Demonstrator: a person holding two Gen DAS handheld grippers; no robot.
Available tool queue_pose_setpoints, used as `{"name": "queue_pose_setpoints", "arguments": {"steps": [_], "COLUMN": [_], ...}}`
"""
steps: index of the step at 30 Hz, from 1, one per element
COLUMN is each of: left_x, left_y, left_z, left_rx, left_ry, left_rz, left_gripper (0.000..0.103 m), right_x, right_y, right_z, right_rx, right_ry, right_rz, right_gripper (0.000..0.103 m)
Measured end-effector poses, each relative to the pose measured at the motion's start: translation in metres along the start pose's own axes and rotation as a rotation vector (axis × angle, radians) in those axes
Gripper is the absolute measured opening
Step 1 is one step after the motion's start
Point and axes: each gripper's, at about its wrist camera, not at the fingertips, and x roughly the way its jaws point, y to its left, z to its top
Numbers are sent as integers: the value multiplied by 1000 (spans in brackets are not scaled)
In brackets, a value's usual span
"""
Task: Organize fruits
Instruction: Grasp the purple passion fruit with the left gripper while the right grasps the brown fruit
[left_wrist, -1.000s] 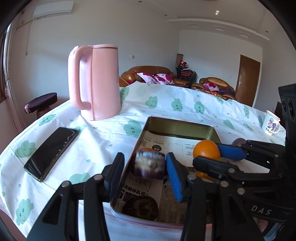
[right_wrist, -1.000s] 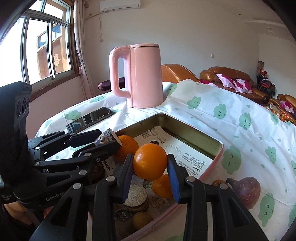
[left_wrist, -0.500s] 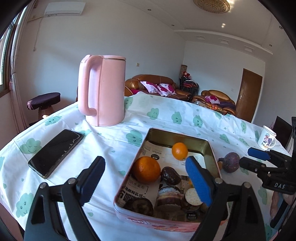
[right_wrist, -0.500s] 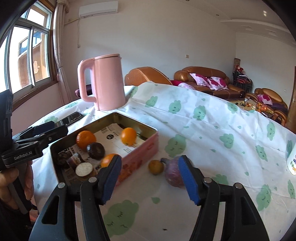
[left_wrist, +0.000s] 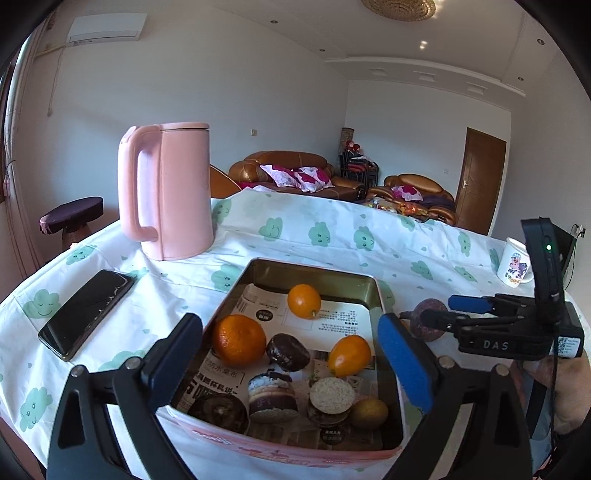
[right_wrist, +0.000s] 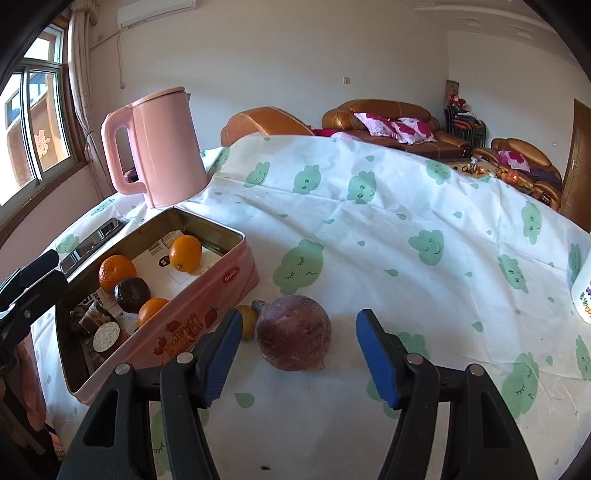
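- On the cloud-print tablecloth (right_wrist: 388, 229) sits a pink tin (right_wrist: 207, 317) lined with newspaper, holding three oranges, a dark round fruit (left_wrist: 288, 351) and some snack cakes.
- Over the tin's near end, my left gripper (left_wrist: 291, 365) has its jaws opening wide, nothing between them.
- Beside the tin's outer wall lies a purple-brown fruit (right_wrist: 293, 332), with a small yellow fruit (right_wrist: 248, 320) touching it.
- My right gripper (right_wrist: 295, 363) hovers just before that purple fruit, jaws apart, pads clear of it.
- Behind the tin stands a pink kettle (left_wrist: 168, 190); a phone (left_wrist: 86, 312) lies left.
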Motion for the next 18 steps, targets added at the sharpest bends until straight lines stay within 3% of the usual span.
{"name": "queue_pose_setpoints", "arguments": {"steps": [3, 5, 6, 10, 18], "left_x": [-1, -1, 0, 4, 7], "left_y": [-8, -11, -13, -20, -19], "left_z": [1, 2, 2, 3, 3], "left_rx": [23, 31, 35, 51, 39], "left_ry": [-5, -6, -6, 5, 15], "left_rz": [-11, -19, -20, -27, -28], "left_gripper": [98, 98, 98, 98, 98], "right_x": [16, 16, 15, 12, -2], "right_y": [0, -1, -1, -6, -10], "right_z": [0, -1, -2, -5, -11], "right_rx": [14, 16, 14, 29, -11], "right_ry": [53, 56, 56, 59, 60], "right_rz": [32, 20, 18, 41, -17], "right_gripper": [65, 52, 51, 51, 51]}}
